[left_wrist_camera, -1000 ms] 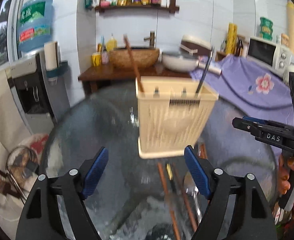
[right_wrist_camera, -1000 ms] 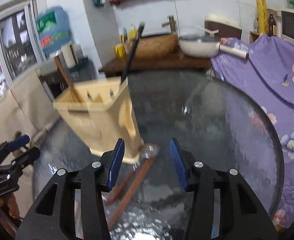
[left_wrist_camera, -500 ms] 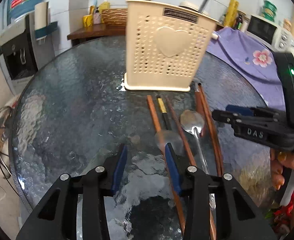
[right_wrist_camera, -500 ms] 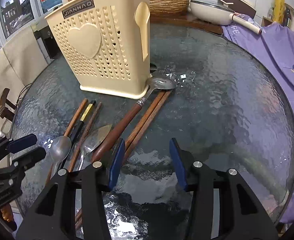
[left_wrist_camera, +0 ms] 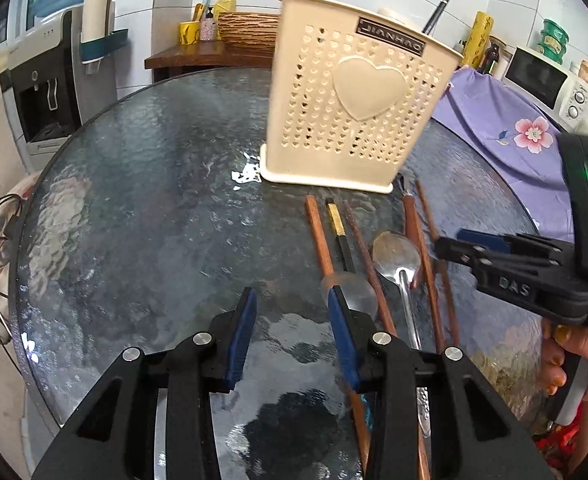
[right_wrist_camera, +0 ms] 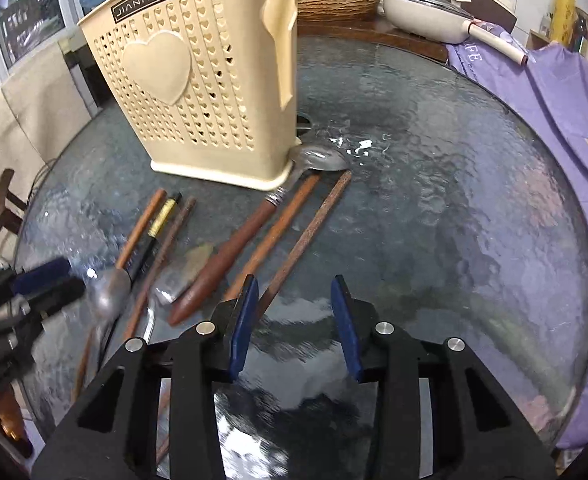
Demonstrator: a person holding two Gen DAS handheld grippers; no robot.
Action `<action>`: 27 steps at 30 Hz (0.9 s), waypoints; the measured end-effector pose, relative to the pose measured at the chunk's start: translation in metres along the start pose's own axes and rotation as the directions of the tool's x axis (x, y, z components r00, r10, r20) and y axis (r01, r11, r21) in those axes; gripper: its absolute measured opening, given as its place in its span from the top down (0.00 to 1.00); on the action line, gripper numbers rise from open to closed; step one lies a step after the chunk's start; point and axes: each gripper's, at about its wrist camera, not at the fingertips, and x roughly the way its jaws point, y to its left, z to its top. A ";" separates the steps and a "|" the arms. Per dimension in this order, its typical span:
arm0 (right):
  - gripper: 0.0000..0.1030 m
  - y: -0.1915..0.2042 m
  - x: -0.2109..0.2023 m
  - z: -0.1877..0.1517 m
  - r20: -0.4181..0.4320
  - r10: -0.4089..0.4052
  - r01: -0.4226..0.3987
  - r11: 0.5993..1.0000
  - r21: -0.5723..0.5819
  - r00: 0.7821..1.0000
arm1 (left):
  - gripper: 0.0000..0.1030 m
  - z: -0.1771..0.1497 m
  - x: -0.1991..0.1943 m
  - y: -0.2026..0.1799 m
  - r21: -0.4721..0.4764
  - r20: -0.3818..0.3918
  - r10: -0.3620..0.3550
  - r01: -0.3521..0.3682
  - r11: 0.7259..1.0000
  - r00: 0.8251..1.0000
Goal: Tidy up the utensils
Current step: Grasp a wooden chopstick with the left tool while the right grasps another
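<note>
A cream perforated utensil holder [left_wrist_camera: 357, 112] with a heart stands on the round glass table [left_wrist_camera: 142, 208]; it also shows in the right wrist view [right_wrist_camera: 198, 92]. Several wooden chopsticks [left_wrist_camera: 317, 232] and metal spoons [left_wrist_camera: 397, 252] lie in front of it. In the right wrist view a wooden-handled spoon [right_wrist_camera: 230, 256] leans against the holder's base, beside chopsticks [right_wrist_camera: 305, 236]. My left gripper [left_wrist_camera: 292, 300] is open and empty, low over the table by a spoon's bowl [left_wrist_camera: 351, 286]. My right gripper [right_wrist_camera: 294, 286] is open and empty just above the chopstick ends.
A purple flowered cloth [right_wrist_camera: 553, 92] covers furniture to the right. A wooden counter with a woven basket [right_wrist_camera: 333, 0] and a pan [right_wrist_camera: 429, 12] stands behind the table. A water dispenser [left_wrist_camera: 50, 80] stands at the left. The right gripper [left_wrist_camera: 533, 272] shows in the left view.
Both grippers have tipped down and moved closer to the utensils lying on the table. The left gripper's jaws have narrowed since a second ago.
</note>
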 end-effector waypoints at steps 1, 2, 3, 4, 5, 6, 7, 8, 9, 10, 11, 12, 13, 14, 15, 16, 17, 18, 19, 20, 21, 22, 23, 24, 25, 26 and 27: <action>0.63 -0.004 -0.001 -0.002 -0.004 -0.008 0.008 1.000 -0.001 1.000 | 0.65 0.002 -0.001 0.001 0.001 0.003 0.005 -0.005 1.000 1.000; 0.64 -0.009 -0.003 -0.002 -0.010 -0.020 0.020 1.000 0.004 1.000 | 0.65 0.004 -0.001 0.002 0.003 0.003 0.008 -0.008 1.000 1.000; 0.66 -0.013 -0.005 -0.003 -0.012 -0.028 0.028 1.000 0.011 1.000 | 0.65 0.006 -0.001 0.002 0.007 0.004 0.013 -0.013 1.000 1.000; 0.66 -0.016 -0.006 -0.003 -0.011 -0.027 0.027 0.999 0.016 1.000 | 0.65 0.009 0.000 0.002 0.011 0.004 0.015 -0.015 1.000 1.000; 0.66 -0.017 -0.008 -0.002 -0.008 -0.019 0.019 1.000 0.020 1.000 | 0.64 0.012 0.000 0.002 0.014 0.003 0.016 -0.016 1.000 1.000; 0.66 -0.019 -0.009 -0.001 -0.004 -0.013 0.014 1.000 0.022 1.000 | 0.65 0.015 0.001 0.001 0.016 0.002 0.014 -0.014 1.000 1.000; 0.66 -0.019 -0.009 0.000 -0.002 -0.018 0.018 1.000 0.025 1.000 | 0.65 0.020 0.003 -0.001 0.018 -0.004 0.003 -0.003 1.000 1.000; 0.66 -0.021 -0.007 0.003 -0.002 -0.020 0.020 0.999 0.034 1.000 | 0.68 0.023 0.004 -0.002 0.019 -0.012 -0.009 0.009 1.000 1.000; 0.66 -0.022 -0.005 0.004 -0.007 -0.013 0.014 0.999 0.050 1.000 | 0.70 0.028 0.007 -0.006 0.026 -0.021 -0.021 0.021 0.999 1.000; 0.66 -0.025 -0.003 0.006 -0.013 -0.004 0.005 0.998 0.066 1.000 | 0.70 0.029 0.008 -0.008 0.037 -0.025 -0.023 0.024 0.999 0.999; 0.67 -0.026 -0.001 0.007 -0.017 0.000 0.001 0.997 0.077 1.000 | 0.73 0.032 0.011 -0.012 0.051 -0.030 -0.022 0.023 0.998 0.999; 0.67 -0.028 0.002 0.009 -0.021 -0.001 0.003 0.996 0.087 1.000 | 0.76 0.033 0.014 -0.015 0.061 -0.035 -0.021 0.023 0.998 0.999; 0.67 -0.029 0.003 0.010 -0.023 -0.005 0.007 0.996 0.092 1.000 | 0.77 0.035 0.018 -0.017 0.066 -0.046 -0.025 0.028 0.997 0.999; 0.67 -0.031 0.005 0.011 -0.026 -0.014 0.017 0.995 0.101 1.000 | 0.77 0.036 0.021 -0.018 0.067 -0.054 -0.029 0.032 0.997 0.998; 0.68 -0.032 0.006 0.011 -0.027 -0.019 0.022 0.994 0.109 0.999 | 0.78 0.037 0.024 -0.020 0.070 -0.062 -0.028 0.032 0.997 0.998; 0.69 -0.034 0.008 0.012 -0.031 -0.021 0.025 0.993 0.117 0.999 | 0.80 0.038 0.028 -0.021 0.075 -0.069 -0.019 0.024 0.997 0.997; 0.71 -0.035 0.009 0.012 -0.027 -0.022 0.025 0.992 0.120 0.999 | 0.81 0.038 0.030 -0.022 0.080 -0.074 -0.015 0.021 0.997 0.997; 0.72 -0.036 0.010 0.014 -0.028 -0.027 0.030 0.992 0.125 0.999 | 0.83 0.038 0.033 -0.023 0.084 -0.080 -0.015 0.021 0.996 0.997; 0.73 -0.038 0.011 0.015 -0.030 -0.026 0.030 0.991 0.132 0.999 | 0.84 0.038 0.036 -0.024 0.088 -0.089 -0.014 0.021 0.996 0.996; 0.73 -0.039 0.012 0.016 -0.030 -0.025 0.029 0.990 0.137 0.999 | 0.85 0.038 0.039 -0.024 0.088 -0.096 -0.010 0.019 0.996 0.995; 0.74 -0.041 0.013 0.018 -0.031 -0.024 0.028 0.989 0.145 0.999 | 0.86 0.038 0.043 -0.025 0.088 -0.103 -0.007 0.016 0.996 0.995; 0.74 -0.042 0.014 0.020 -0.031 -0.024 0.029 0.988 0.152 0.999 | 0.86 0.038 0.046 -0.025 0.090 -0.107 -0.004 0.014 0.996 0.994; 0.76 -0.044 0.016 0.023 -0.032 -0.027 0.032 0.987 0.155 0.999 | 0.88 0.038 0.048 -0.026 0.093 -0.111 -0.001 0.011 0.996 0.994; 0.79 -0.044 0.018 0.026 -0.033 -0.035 0.039 0.988 0.152 0.999 | 0.90 0.039 0.050 -0.027 0.103 -0.108 0.012 0.000 0.995 0.994; 0.79 -0.044 0.020 0.029 -0.033 -0.043 0.047 0.988 0.148 0.999 | 0.91 0.039 0.051 -0.028 0.114 -0.104 0.024 -0.012 0.993 0.994; 0.80 -0.044 0.022 0.031 -0.034 -0.046 0.051 0.988 0.148 0.998 | 0.92 0.040 0.052 -0.030 0.122 -0.102 0.036 -0.023 0.992 0.994; 0.82 -0.044 0.025 0.035 -0.037 -0.052 0.057 0.987 0.150 0.998 | 0.92 0.041 0.053 -0.032 0.130 -0.103 0.044 -0.031 0.991 0.994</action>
